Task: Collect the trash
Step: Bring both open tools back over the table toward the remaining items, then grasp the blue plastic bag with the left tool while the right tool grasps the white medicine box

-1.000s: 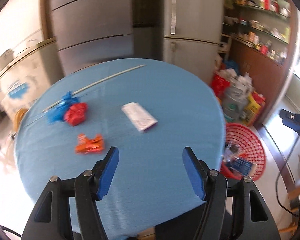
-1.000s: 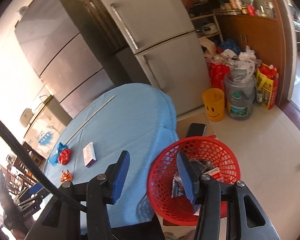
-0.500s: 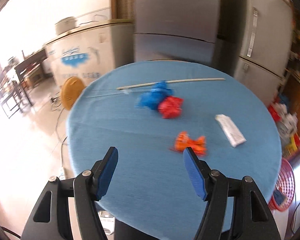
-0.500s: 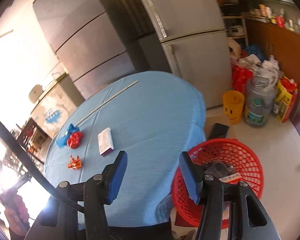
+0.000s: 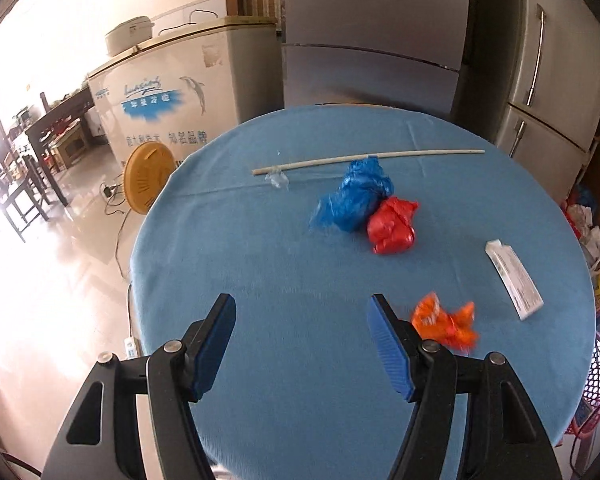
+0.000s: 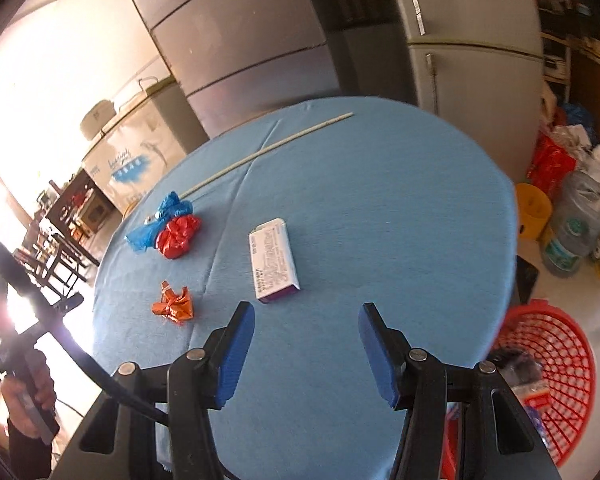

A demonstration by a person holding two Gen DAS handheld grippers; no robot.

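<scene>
Round blue tabletop [image 5: 284,264] in a kitchen, five bits of trash on it.
One blue bag [image 5: 356,196], one red bag [image 5: 394,226], one orange wrapper [image 5: 446,320], one box [image 6: 274,260], one stick [image 5: 368,157]; left gripper [image 5: 302,344] and right gripper [image 6: 306,348] jaws stood apart, empty.

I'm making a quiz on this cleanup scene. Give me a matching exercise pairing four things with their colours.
Things:
1. crumpled wrapper
2. flat box
3. basket on the floor
4. tablecloth

Colours:
A. light blue
B. red
C. orange
D. white with a purple edge

Pairs: 1-C, 2-D, 3-B, 4-A
</scene>
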